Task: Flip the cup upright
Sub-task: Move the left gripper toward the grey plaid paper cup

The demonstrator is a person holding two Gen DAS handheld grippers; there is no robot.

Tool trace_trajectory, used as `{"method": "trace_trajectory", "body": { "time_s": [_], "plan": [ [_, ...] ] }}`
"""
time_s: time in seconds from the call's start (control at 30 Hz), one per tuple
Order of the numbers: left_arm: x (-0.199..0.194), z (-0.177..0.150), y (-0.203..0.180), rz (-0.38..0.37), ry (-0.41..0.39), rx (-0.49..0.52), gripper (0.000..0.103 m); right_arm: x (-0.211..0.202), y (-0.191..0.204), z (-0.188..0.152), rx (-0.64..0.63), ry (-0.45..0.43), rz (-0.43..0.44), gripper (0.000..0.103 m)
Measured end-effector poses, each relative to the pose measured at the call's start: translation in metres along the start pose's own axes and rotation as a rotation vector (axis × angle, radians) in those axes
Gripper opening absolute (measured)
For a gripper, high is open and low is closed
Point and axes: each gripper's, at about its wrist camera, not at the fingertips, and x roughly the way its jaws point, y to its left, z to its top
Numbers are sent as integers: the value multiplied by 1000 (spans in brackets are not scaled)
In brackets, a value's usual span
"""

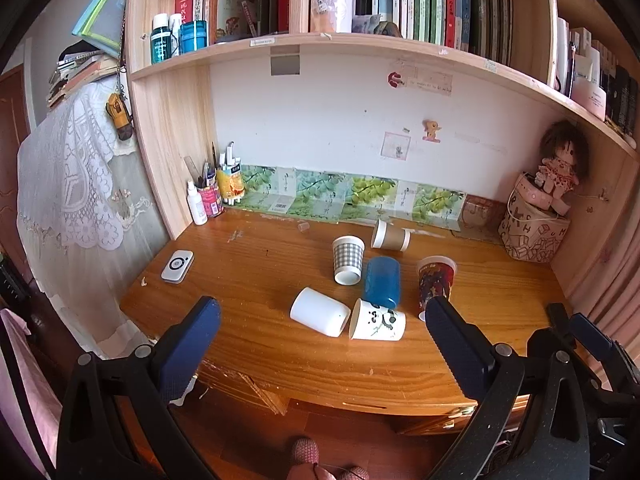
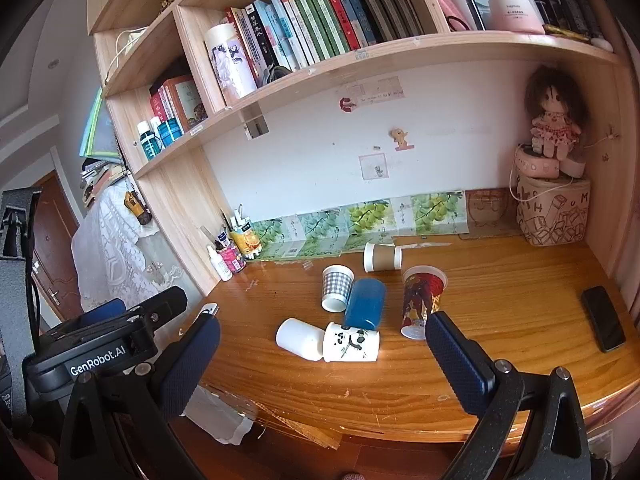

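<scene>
Six cups are lying tipped over in a loose cluster on the desk (image 1: 248, 344), and the blue cup (image 1: 382, 282) is serving as the landmark among them. The panda cup (image 1: 378, 320) is resting on its side just in front of the blue cup and touching it, with the plain white cup (image 1: 318, 312) lying against the panda cup's open end. The checked cup (image 1: 348, 258) is lying just left of the blue cup, the brown paper cup (image 1: 391, 235) behind it, and the red printed cup (image 1: 435, 282) to its right. Both the left gripper (image 1: 322, 354) and the right gripper (image 2: 322, 364) are hovering short of the desk edge, jaws spread wide and holding nothing. The panda and white cups are looking like glazed ceramic: likely heavy, stiff, slippery and chippable, so pinching across the wall near the rim seems best. The paper cups would probably crush under a hard squeeze.
</scene>
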Motion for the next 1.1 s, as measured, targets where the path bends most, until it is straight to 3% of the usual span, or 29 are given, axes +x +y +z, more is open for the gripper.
{"method": "trace_trajectory", "body": {
  "time_s": [0.5, 1.1],
  "plan": [
    [71, 15, 29, -52, 172, -100, 102, 54, -13, 9, 69, 130, -79, 103],
    [210, 81, 26, -126, 364, 8, 102, 189, -27, 56, 163, 312, -229, 103]
  ]
}}
